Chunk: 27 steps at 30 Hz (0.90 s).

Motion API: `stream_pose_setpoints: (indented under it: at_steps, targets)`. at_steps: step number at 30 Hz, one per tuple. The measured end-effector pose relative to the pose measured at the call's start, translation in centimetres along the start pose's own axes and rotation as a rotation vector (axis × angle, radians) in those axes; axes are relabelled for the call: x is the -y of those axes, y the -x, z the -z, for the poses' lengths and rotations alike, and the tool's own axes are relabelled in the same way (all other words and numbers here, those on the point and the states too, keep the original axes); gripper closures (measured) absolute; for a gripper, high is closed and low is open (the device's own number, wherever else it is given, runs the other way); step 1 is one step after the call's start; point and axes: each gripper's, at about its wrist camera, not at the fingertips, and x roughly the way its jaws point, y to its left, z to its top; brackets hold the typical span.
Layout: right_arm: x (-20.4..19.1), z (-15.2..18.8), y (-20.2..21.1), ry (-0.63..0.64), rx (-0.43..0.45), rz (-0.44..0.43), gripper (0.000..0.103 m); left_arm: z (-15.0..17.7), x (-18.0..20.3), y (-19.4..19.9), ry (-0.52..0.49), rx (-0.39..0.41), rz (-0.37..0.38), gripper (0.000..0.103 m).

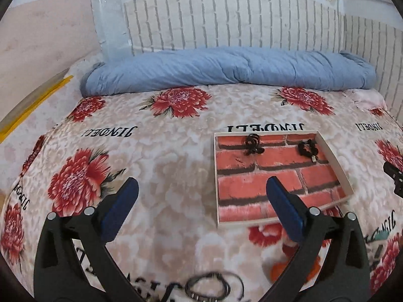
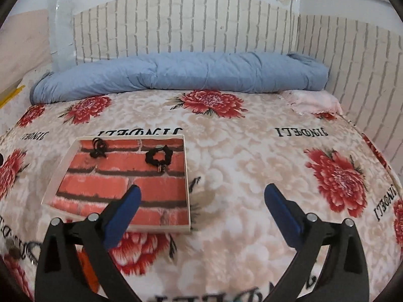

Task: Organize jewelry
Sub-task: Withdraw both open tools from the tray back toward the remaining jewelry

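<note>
One shallow tray (image 1: 337,156) lies on the flowered bedspread (image 1: 176,176), holding two black bracelets (image 1: 253,144) (image 1: 307,149) at its far end. Both claws, left (image 1: 201,207) and right (image 2: 201,210), gape wide, empty. One metal ring bracelet (image 1: 206,289) lies near.

Home bedroom, floral bedspread (image 1: 176,176), rolled blue quilt (image 1: 226,70)

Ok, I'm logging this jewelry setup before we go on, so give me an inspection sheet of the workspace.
Surface: floral bedspread on a bed.
Job's things: brick-print tray holding two black jewelry pieces, one far left, one far right; ring-shaped pieces on the spread at the near edge, blurred.
Clutter: orange item, partly hidden.
Grippers: left gripper and right gripper open, empty.
Cables: nothing seen.
Surroundings: rolled blue quilt, brick-pattern headboard.
</note>
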Motion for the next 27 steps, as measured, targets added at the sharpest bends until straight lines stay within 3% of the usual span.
stream_pose_setpoints:
  at_steps: [4,8,14,21,27]
  targets:
    - [0.4,1.9,3.0,0.024,0.030,0.016,0.007,2.0,0.0,2.7,-0.014,0.023,-0.009,0.005]
    - [0.8,4.5,5.2,0.030,0.048,0.019,0.006,4.3,-0.3,4.1,0.005,0.032,0.027,0.005]
    - [2.5,8.9,7.5,-0.038,0.051,0.002,0.006,8.5,-0.7,5.0,0.021,0.023,0.059,0.005]
    - [3.1,13.6,8.6,-0.013,0.053,0.062,0.006,12.8,-0.9,5.1,0.037,-0.003,0.087,0.005]
    - [3.3,16.0,8.0,0.012,0.038,0.106,0.006,16.3,-0.4,4.0,0.026,-0.071,0.111,0.005]
